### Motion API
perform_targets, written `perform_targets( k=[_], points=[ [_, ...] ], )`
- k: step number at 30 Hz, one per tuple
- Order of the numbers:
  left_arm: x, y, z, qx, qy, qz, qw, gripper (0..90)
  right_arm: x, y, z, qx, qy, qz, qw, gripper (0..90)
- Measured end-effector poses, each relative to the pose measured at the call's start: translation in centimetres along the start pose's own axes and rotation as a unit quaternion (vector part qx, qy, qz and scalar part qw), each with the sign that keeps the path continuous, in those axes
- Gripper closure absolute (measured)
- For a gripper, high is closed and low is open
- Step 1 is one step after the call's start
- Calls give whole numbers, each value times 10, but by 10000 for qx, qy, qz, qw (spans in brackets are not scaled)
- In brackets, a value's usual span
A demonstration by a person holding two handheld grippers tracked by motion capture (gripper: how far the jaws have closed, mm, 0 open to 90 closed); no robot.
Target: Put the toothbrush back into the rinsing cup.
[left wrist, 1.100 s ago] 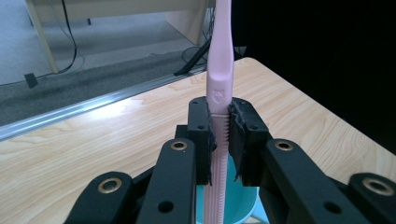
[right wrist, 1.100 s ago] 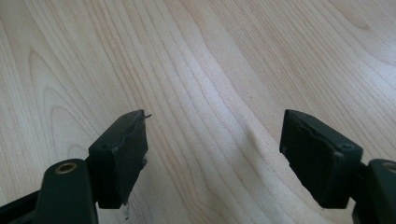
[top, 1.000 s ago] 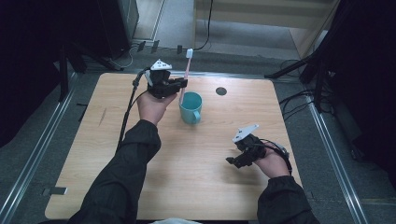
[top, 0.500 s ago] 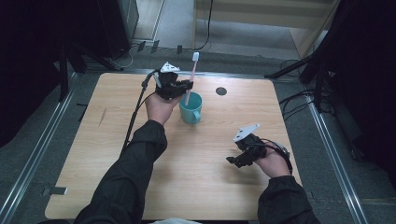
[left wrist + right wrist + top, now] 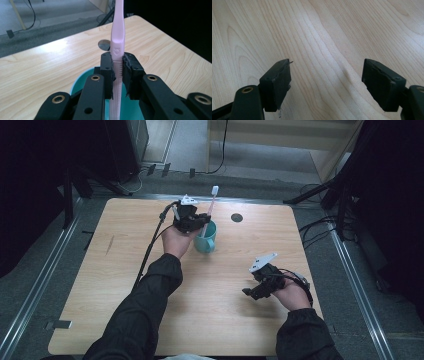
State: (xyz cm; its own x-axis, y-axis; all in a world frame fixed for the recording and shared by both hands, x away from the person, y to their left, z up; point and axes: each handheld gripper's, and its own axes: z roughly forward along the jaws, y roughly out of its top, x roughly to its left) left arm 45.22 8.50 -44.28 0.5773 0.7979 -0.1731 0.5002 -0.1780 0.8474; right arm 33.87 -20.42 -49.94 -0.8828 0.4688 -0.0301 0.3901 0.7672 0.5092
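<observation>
Left claw [image 5: 200, 221], arm outstretched, clamps an upright pink toothbrush [image 5: 117, 32] over the teal cup [image 5: 205, 240]; right claw [image 5: 325, 82] rests apart above the table [image 5: 125, 270].

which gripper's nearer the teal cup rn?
Left. The left gripper hangs right over the teal cup, shut on a pink toothbrush. The right gripper sits open over bare table, well off toward the person's side.

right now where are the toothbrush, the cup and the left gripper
toothbrush [image 5: 117, 42], left gripper view, on its pink handle
cup [image 5: 206, 243], high view, on its teal outer wall
left gripper [image 5: 118, 72], left gripper view, between its fingertips
</observation>
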Motion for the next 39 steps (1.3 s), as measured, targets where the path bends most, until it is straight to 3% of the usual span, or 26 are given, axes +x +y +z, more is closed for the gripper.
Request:
perform_targets(
  k=[15, 33, 39],
  points=[
    [3, -18, 11, 348, 12, -71, 9994, 784, 0, 1, 2, 21, 16, -31, 10000, 238],
    [2, -23, 16, 634, 4, -124, 9979, 777, 0, 1, 2, 24, 23, -56, 10000, 238],
    [2, -25, 19, 857, -7, -86, 9963, 773, 0, 1, 1, 14, 14, -56, 10000, 238]
  ],
)
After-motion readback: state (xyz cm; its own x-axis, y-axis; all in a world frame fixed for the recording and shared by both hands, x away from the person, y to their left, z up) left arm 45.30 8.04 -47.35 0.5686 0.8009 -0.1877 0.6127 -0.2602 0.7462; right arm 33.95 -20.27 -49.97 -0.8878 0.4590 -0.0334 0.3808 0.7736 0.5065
